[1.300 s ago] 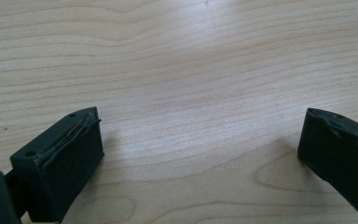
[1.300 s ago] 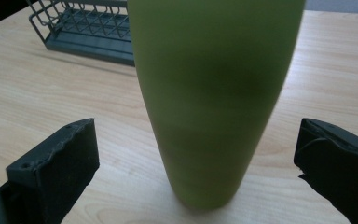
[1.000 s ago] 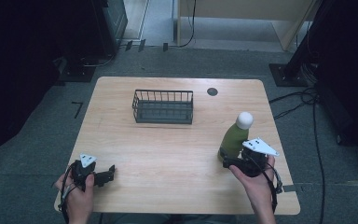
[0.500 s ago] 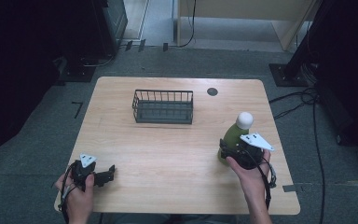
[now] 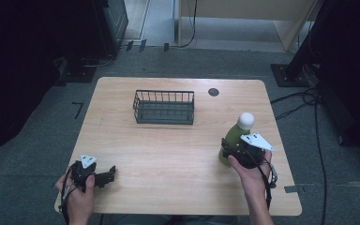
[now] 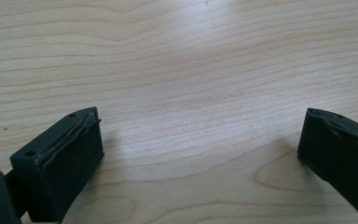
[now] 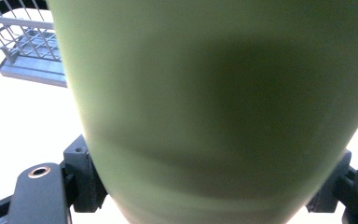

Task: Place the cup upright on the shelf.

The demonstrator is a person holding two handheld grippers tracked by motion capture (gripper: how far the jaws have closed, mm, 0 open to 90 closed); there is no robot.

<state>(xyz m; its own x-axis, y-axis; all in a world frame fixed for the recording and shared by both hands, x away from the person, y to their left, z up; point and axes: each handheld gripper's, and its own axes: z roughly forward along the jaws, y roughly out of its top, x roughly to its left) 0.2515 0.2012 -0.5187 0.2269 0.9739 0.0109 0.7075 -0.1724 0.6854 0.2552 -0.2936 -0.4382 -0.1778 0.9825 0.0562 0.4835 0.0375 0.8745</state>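
Gripping green bottle [image 5: 232, 140] low on its body, right tool [image 5: 228, 149] just closing, pads pressed either side; bottle upright on bench [image 5: 178, 154]. Grasp step; next likely lift toward wire basket [image 5: 164, 107] ahead-left. Left tool [image 5: 108, 174] wide open, empty.

- Evenly lit table [image 5: 168, 154] from overhead, dark surroundings at both sides in the high view.
- Soft sheen and faint shadows on the wood in the left gripper view.
- Blurred green bottle [image 7: 214, 107], overexposed white background beside the basket [image 7: 23, 51].
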